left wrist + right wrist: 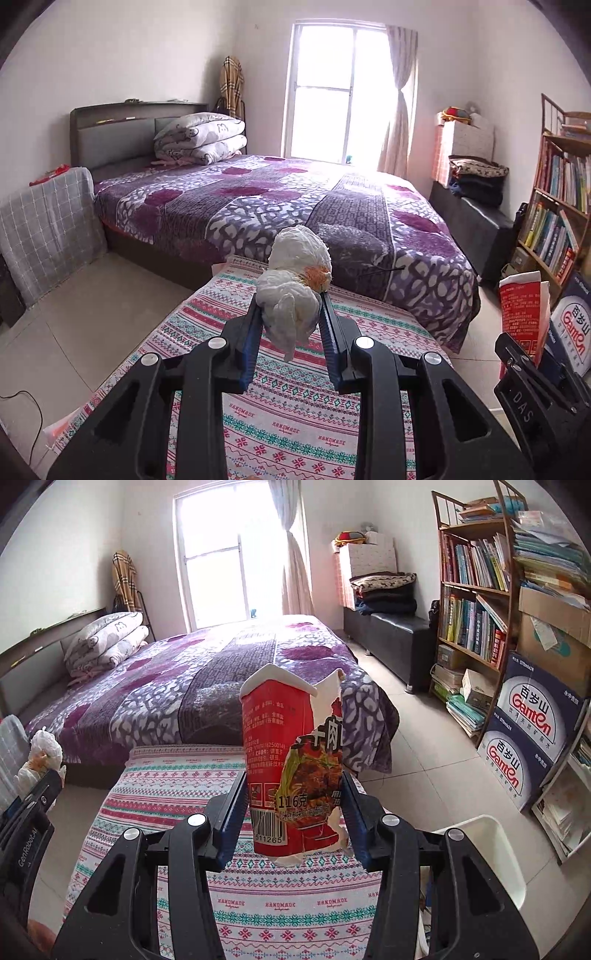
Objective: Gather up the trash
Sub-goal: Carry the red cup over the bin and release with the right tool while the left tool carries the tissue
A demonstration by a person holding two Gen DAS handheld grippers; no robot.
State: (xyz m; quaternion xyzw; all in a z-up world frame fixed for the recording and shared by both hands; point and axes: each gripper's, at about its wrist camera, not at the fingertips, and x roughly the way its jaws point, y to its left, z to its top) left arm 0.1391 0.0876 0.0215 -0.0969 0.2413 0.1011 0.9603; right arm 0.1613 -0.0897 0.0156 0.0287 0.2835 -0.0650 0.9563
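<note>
Between your left gripper's [290, 314] ribbed blue pads sits a crumpled white tissue wad with an orange stain [295, 288], soft, matt and creased paper. Your right gripper's [295, 805] fingers pinch a torn red paper noodle cup [291, 760], its printed skin slightly glossy, its ripped edge raw and white. Both grippers are matt black plastic with shiny round metal bolt heads [198, 819]. Below the fingers lies a patterned woven cloth in pink, teal and white [258, 904], matt and finely textured; beyond the fingertips, a plush purple bedspread [295, 199] looks fuzzy.
</note>
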